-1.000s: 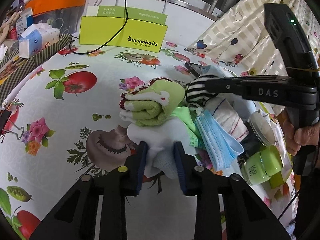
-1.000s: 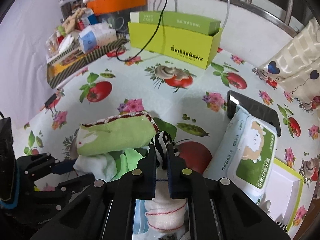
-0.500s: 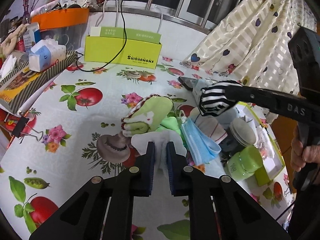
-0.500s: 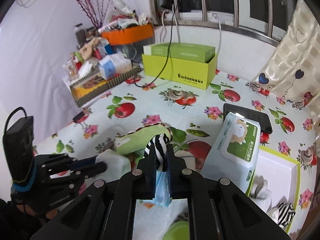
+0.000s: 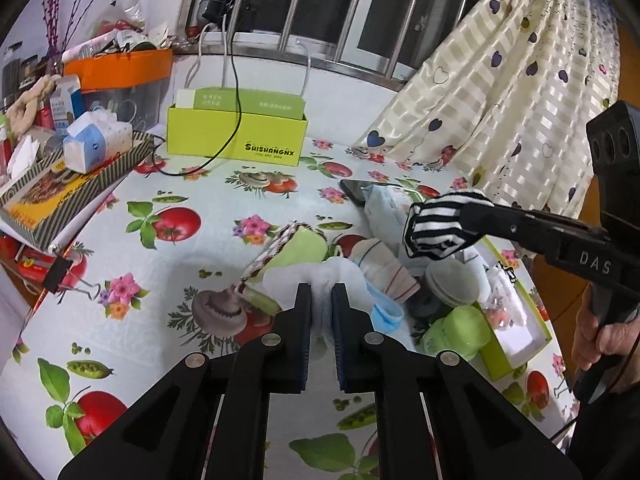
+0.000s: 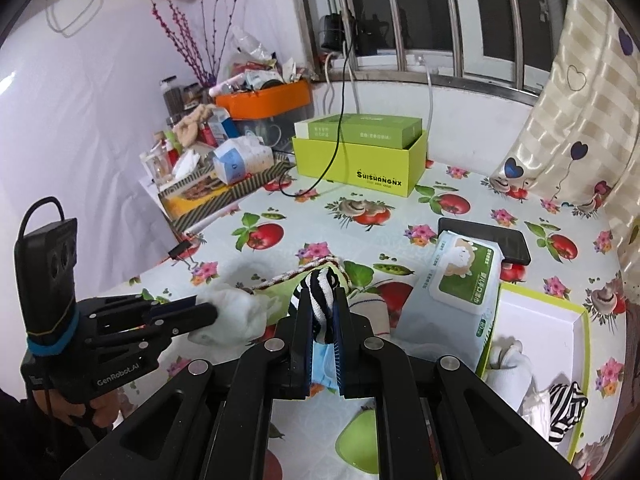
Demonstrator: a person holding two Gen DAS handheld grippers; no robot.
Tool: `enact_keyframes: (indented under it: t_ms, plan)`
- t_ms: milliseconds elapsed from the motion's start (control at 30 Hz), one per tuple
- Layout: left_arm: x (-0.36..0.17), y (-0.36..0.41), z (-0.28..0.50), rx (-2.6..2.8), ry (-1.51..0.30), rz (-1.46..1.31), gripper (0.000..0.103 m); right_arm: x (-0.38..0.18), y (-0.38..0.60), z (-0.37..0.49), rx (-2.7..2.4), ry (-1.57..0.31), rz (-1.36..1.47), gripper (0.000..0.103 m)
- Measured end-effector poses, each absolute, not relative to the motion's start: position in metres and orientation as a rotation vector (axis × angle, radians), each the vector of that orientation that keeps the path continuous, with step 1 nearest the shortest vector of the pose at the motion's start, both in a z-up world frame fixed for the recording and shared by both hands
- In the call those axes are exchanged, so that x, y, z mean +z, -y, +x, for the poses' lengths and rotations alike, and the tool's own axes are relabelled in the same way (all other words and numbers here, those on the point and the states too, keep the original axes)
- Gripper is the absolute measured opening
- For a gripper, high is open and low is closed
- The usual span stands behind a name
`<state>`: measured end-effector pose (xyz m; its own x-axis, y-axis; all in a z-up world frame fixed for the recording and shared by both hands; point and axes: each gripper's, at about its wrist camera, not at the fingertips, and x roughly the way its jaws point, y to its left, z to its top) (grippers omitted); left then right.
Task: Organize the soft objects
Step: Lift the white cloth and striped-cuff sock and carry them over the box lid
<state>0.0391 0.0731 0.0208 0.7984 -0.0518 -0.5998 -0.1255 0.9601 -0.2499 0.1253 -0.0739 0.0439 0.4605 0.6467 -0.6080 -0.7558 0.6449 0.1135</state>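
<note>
In the left wrist view, a white sock (image 5: 320,280) is pinched between the clenched jaws of the left gripper (image 5: 321,312) and is held above the fruit-patterned tablecloth (image 5: 168,264), in front of a heap of soft things: a green towel (image 5: 302,246), a blue face mask (image 5: 384,312) and a striped-cuff sock (image 5: 384,268). To the right, a black-and-white striped sock (image 5: 438,226) is seen gripped at the tip of the right gripper (image 5: 460,220), raised over the heap. In the right wrist view, the striped sock (image 6: 322,300) is clamped between the closed jaws of the right gripper (image 6: 322,312), with the face mask (image 6: 322,364) seen below it. The left gripper (image 6: 208,312) is seen at the left with the white sock (image 6: 236,316) bunched at its tip. A wet-wipes pack (image 6: 460,280) is leaned on the rim of a white tray (image 6: 560,320), in which another striped sock (image 6: 566,404) and a white sock (image 6: 510,364) are laid.
</note>
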Motion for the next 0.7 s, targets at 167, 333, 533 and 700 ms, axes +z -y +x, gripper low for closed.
enact_keyframes:
  t_ms: [167,333,533,700]
  plan:
    - [0.031,-0.064,0.043,0.020,-0.630,-0.264,0.010,0.044,0.090,0.124,0.856,-0.656,-0.141,0.009]
    - [0.042,-0.052,0.049,0.000,-0.612,-0.244,0.010,0.049,0.109,0.124,0.834,-0.633,-0.110,0.009]
    - [0.052,-0.031,0.056,-0.040,-0.600,-0.219,0.010,0.057,0.138,0.121,0.806,-0.598,-0.069,0.009]
    - [0.062,-0.012,0.062,-0.084,-0.587,-0.195,0.010,0.061,0.165,0.118,0.772,-0.579,-0.039,0.009]
